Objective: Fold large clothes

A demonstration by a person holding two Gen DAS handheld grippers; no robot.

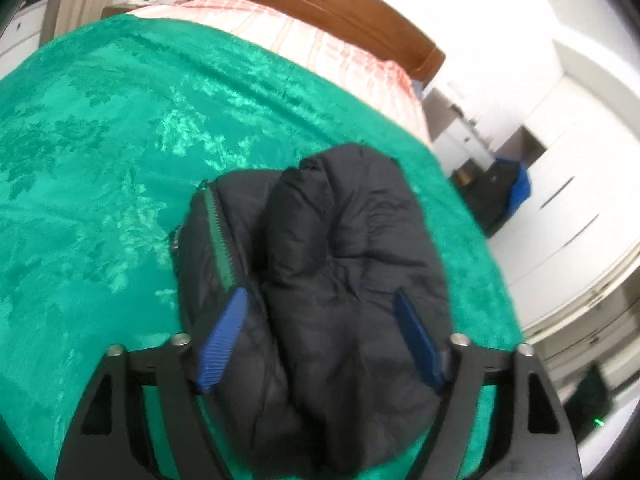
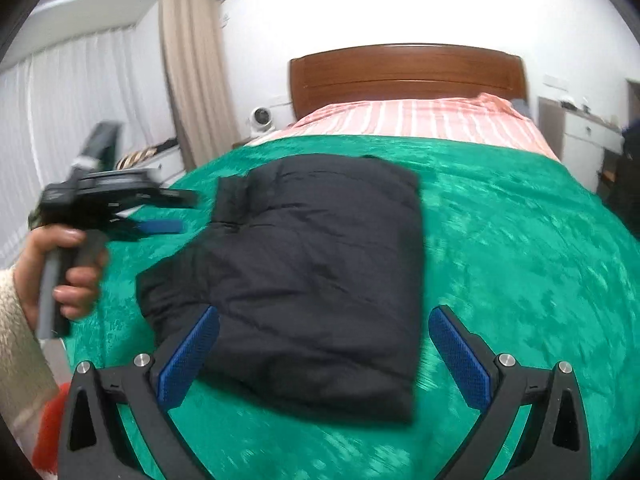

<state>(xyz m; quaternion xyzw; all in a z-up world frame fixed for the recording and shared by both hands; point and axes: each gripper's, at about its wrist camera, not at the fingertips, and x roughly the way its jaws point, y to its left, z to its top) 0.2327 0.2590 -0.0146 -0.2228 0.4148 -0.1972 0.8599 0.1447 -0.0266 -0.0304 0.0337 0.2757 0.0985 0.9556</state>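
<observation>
A black puffer jacket [image 2: 312, 264] lies folded into a compact rectangle on the green bedspread [image 2: 520, 240]. In the left wrist view the jacket [image 1: 320, 280] fills the space in front of my left gripper [image 1: 320, 296], whose blue pads stand wide apart on either side of the bundle without pinching it. A green zipper edge [image 1: 220, 248] shows on the bundle's left. My right gripper [image 2: 324, 316] is open, hovering at the jacket's near edge. The left gripper also shows in the right wrist view [image 2: 176, 216], held in a hand, apart from the jacket's left side.
A pink striped sheet [image 2: 420, 116] and a wooden headboard [image 2: 408, 72] are at the far end of the bed. A small white camera [image 2: 262, 118] stands by the curtain [image 2: 192, 72]. White cabinets [image 1: 560, 200] stand beyond the bed's right edge.
</observation>
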